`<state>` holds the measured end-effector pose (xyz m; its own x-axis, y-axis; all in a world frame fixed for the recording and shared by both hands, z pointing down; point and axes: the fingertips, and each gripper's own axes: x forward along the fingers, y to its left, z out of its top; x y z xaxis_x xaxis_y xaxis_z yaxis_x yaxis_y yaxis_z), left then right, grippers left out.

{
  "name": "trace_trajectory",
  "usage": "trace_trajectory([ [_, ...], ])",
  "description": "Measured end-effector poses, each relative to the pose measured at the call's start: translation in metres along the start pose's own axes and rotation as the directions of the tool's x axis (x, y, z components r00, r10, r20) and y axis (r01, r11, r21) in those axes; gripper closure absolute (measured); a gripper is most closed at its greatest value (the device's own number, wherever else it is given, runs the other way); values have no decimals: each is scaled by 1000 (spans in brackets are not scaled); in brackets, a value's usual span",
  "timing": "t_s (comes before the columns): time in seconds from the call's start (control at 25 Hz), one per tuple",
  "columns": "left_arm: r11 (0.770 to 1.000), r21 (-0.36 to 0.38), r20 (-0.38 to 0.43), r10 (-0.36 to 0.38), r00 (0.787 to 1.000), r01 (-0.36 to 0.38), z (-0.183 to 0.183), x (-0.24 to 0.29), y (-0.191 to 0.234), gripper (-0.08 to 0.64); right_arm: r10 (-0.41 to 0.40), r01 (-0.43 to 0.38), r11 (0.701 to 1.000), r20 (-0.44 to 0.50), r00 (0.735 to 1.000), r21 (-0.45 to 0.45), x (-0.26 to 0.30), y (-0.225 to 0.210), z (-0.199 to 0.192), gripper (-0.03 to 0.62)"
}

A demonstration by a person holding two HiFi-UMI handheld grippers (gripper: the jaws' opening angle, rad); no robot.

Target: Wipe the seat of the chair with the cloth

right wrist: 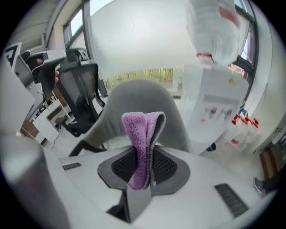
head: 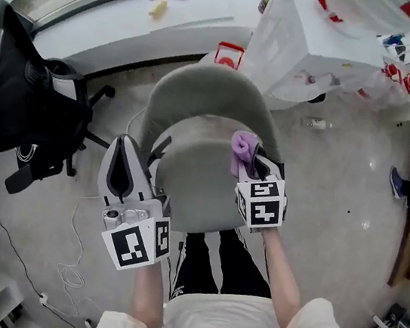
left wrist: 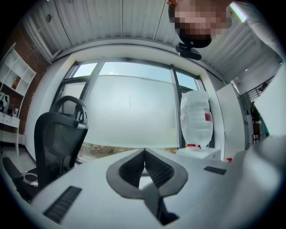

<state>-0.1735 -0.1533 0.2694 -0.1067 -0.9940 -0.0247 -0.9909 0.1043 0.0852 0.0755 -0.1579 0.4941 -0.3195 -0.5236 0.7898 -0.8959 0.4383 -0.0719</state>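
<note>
Right gripper (head: 250,161) clamped on the purple cloth (head: 242,147), with the folded fabric standing up past the jaw tips (a grey hem along one edge in the right gripper view). Held over the right side of the seat (head: 201,178) of the grey chair (head: 200,94), close to where the seat meets the backrest; no telling whether the cloth touches the upholstery. Beyond the cloth, in that gripper's own view, the curved grey backrest and, farther right, a white water dispenser (right wrist: 214,103) topped by a large clear bottle (right wrist: 213,31).

Left gripper (head: 123,156) just beside the left edge of the seat, above the floor (head: 33,241), jaws pressed together at the tips with nothing between them. Aimed, in the left gripper view, toward a wide frosted window (left wrist: 129,112), with a black office chair (left wrist: 58,143) at the left.

On the floor at the near left, a loose white cable (head: 72,258). At the far left in the head view, the same black office chair, well apart from the grey one.
</note>
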Motion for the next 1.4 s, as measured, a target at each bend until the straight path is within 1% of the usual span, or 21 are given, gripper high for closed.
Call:
trace_trajectory([
  [0.08,1000,-23,36,-20,999,20,46,4,-13,548,10,-11,1000,117,993,5,-40,12,59,500],
  [0.12,999,-28,54,-35,998,37,70,4,-20,548,21,-24,1000,175,984,13,-64,19,85,500],
  [0.2,997,-22,90,-75,993,77,113,2,-37,548,48,-53,999,291,956,9,-113,32,132,500],
  [0.28,993,-1,116,-119,986,120,148,1,-53,548,71,-67,997,408,910,-24,-162,45,177,500],
  [0.36,989,12,131,-150,980,150,174,-3,-65,547,99,-83,995,517,851,-54,-207,57,214,500],
  [0.48,981,23,151,-193,970,192,200,-28,-86,548,135,-115,991,633,762,-72,-273,72,236,500],
  [0.64,964,68,189,-264,946,256,225,-60,-107,548,140,-97,990,742,656,-100,-341,83,246,500],
  [0.72,960,90,205,-279,938,266,234,-69,-112,547,135,-74,991,775,618,-113,-363,85,245,500],
  [0.76,959,94,209,-283,936,269,237,-73,-114,548,129,-61,991,785,606,-115,-371,84,243,500],
  [0.84,957,91,211,-288,934,274,241,-81,-119,548,114,-40,993,797,594,-113,-383,80,233,500],
  [1.0,955,98,227,-296,928,281,247,-95,-121,548,105,-20,993,804,585,-115,-393,79,219,500],
  [1.28,954,97,238,-298,925,282,253,-110,-120,548,131,-32,990,800,586,-138,-396,87,208,500],
  [1.4,956,97,249,-293,923,277,257,-114,-119,548,137,-10,986,786,603,-164,-393,92,206,500],
])
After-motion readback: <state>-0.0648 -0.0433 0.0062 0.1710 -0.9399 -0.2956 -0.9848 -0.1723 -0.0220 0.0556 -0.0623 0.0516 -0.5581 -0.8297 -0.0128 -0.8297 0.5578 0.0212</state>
